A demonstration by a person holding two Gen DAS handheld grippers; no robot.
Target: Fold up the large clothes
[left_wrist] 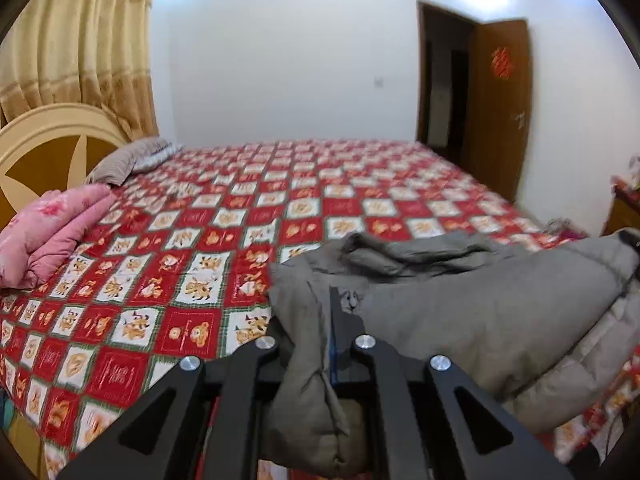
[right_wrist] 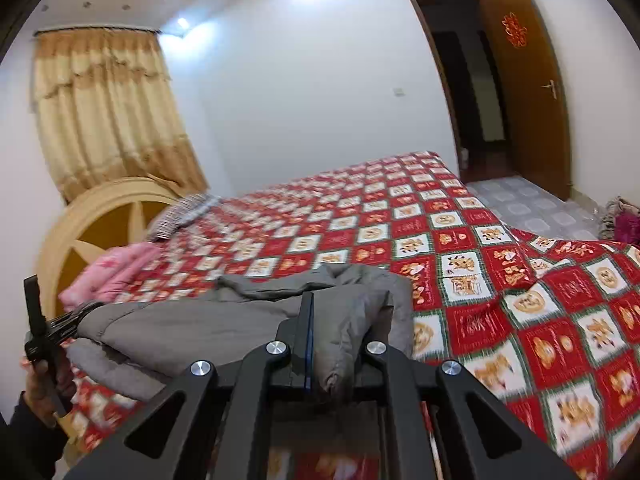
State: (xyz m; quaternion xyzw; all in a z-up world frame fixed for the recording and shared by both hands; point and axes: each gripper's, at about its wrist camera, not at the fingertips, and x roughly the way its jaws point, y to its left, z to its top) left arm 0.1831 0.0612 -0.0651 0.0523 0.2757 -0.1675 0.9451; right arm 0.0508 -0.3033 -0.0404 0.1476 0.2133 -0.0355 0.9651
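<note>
Red checked bedspread [left_wrist: 192,248] wide open beyond grey coat [left_wrist: 500,320], both jaws clamped on its near edge

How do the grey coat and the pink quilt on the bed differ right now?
The grey coat is plain; the pink quilt has a floral print. The coat is pinched at its near edge by the left tool and the right tool, while nothing touches the quilt. The coat sits at the near side of the bed; the quilt lies by the headboard. Both are padded.
</note>
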